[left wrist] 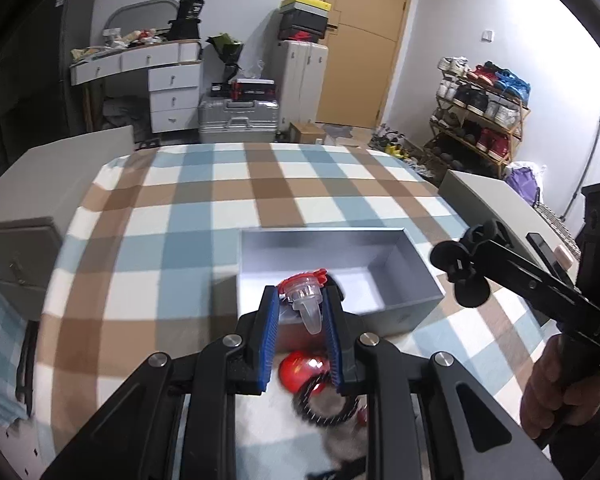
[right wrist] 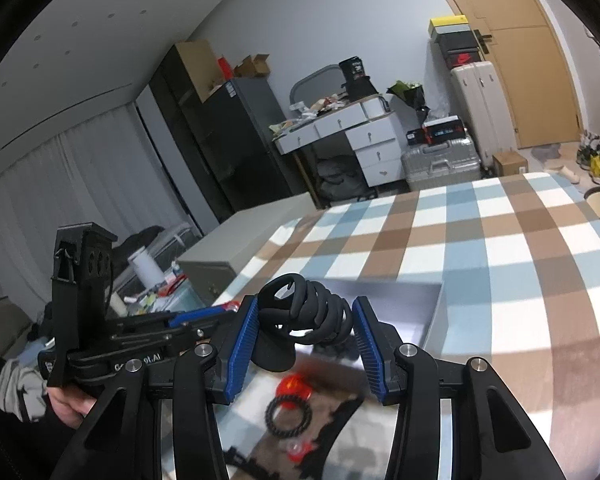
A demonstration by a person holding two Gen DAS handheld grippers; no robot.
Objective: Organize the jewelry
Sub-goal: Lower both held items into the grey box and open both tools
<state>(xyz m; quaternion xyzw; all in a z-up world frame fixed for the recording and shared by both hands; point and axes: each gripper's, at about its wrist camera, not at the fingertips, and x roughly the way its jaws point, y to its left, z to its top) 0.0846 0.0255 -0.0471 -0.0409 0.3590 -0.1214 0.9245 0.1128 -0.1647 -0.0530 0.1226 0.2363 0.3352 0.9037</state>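
Box (left wrist: pixel 400 312) ahead looks empty: your left gripper (left wrist: pixel 302 316) clamps a clear-and-red piece (left wrist: pixel 306 298), right gripper (right wrist: pixel 300 328) a black coiled piece (right wrist: pixel 304 308), red ball (left wrist: pixel 300 366) and black beaded ring (right wrist: pixel 286 412) below remain.

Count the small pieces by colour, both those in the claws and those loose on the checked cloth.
Black: 2, the coiled piece in the right claw and the beaded ring on the cloth.
Red: 1, the round piece.
Clear with red: 2, the capped piece in the left claw and a blurred small piece.
Total: 5.
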